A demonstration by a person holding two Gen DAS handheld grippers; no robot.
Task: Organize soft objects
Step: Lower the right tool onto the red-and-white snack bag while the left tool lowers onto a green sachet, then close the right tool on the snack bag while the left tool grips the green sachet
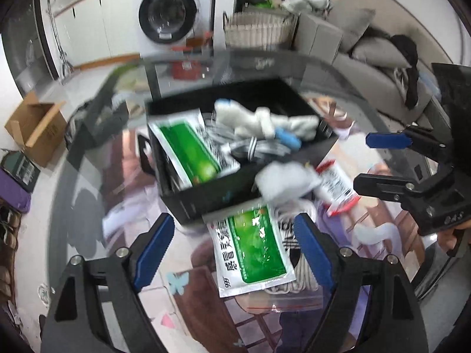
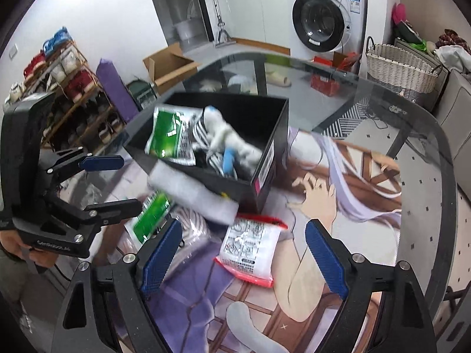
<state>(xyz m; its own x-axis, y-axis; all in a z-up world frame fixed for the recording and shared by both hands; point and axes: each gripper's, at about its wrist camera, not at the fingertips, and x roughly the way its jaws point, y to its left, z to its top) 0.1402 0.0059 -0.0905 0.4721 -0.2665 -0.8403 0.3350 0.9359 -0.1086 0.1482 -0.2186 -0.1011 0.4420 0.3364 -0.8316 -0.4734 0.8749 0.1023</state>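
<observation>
Blue pads framed both views, and both pairs of jaws stood spread wide with nothing between them. Nearest the left gripper (image 1: 234, 253), dead ahead at twelve o'clock, lay a green sachet (image 1: 253, 253) flat on the glass table (image 2: 382, 111), its long axis running almost straight away from the jaws, its near end between the pads. Under it lay a striped cloth in a clear bag (image 1: 297, 282). For the right gripper (image 2: 244, 257) the closest thing was a red-edged sachet (image 2: 250, 248), at about twelve o'clock between the pads, its length also pointing away and leaning a little to eleven. I judged each gripper nearest its own sachet, so a straight push forward and a slight drop would bring either one to its grasp. Beyond them a white wad (image 2: 191, 194) lay blurred against the near wall of the black box (image 2: 265, 164), whether resting or falling I could not tell. Farther still, in the box: one more green sachet (image 2: 167, 129), a white plush (image 2: 226, 135), a striped cloth and something blue. Counted: two green sachets, one red-edged, one wad, one box.
</observation>
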